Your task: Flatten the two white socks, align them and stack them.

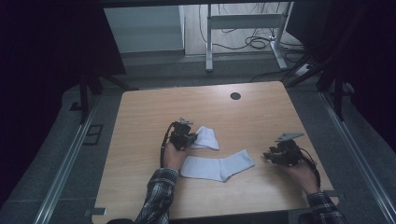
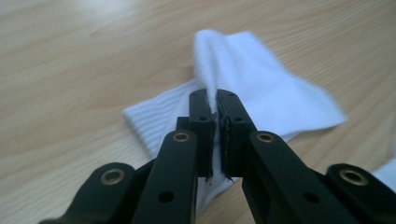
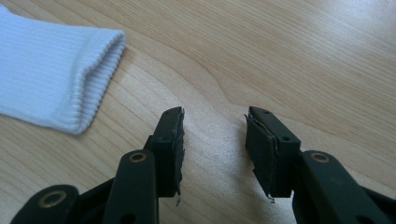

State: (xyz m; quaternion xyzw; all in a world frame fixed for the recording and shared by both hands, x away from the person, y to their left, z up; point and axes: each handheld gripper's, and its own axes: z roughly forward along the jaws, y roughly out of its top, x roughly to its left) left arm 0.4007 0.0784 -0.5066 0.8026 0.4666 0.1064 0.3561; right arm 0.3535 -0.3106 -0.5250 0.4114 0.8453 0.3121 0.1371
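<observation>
Pinching a fold of the upper sock (image 2: 261,88) is what the left gripper (image 2: 215,122) is seen doing, its jaws pressed together with just a thin ridge of white fabric squeezed up between them. That sock (image 1: 207,137) is used as the landmark here: it's lying on the wooden table (image 1: 140,121) around the middle, with the left gripper (image 1: 183,135) touching its left edge. A second white sock (image 1: 217,166), the longer one, is laid flat just below and slightly right of it, nearer the person's side. In the right gripper view the ribbed cuff (image 3: 100,70) of that longer sock is seen up close, open end facing the gripper. The right gripper (image 1: 273,155) is held well to the right of the landmark sock and a bit lower, close above bare wood; its jaws are spread apart with nothing between them (image 3: 214,140). A small dark round hole (image 1: 235,96) is spotted in the tabletop, up and to the right of the pinched sock. Plaid sleeves (image 1: 159,196) are seen on both forearms.
</observation>
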